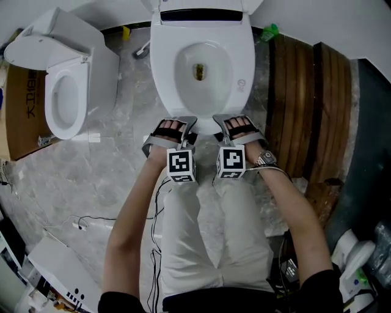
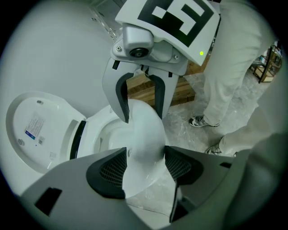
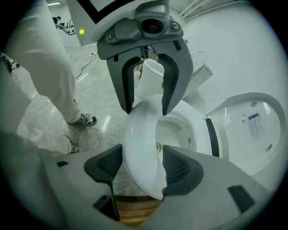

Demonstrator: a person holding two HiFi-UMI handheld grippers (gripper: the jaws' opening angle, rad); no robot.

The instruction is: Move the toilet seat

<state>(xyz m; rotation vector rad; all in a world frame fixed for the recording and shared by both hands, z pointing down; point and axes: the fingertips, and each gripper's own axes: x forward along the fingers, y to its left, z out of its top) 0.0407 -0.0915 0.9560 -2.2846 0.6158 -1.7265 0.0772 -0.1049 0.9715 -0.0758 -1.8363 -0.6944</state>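
The white toilet seat (image 1: 241,64) lies down over the bowl at top centre, with its lid (image 1: 201,13) raised. Both grippers meet at the seat's front edge. My left gripper (image 1: 175,126) straddles the rim (image 2: 144,134), one jaw on each face; its jaws stand wide and a sliver of gap shows beside the seat. My right gripper (image 1: 237,124) has the same rim (image 3: 141,134) between its pads (image 3: 180,168), which lie against it. Each gripper view shows the other gripper facing it: the right gripper (image 2: 143,114) and the left gripper (image 3: 146,108).
A second, smaller toilet (image 1: 67,92) stands at the left beside a cardboard box (image 1: 24,110). Dark wooden planks (image 1: 311,104) lie right of the bowl. Cables (image 1: 91,223) trail over the marble floor. The person's legs (image 1: 208,244) are just behind the grippers.
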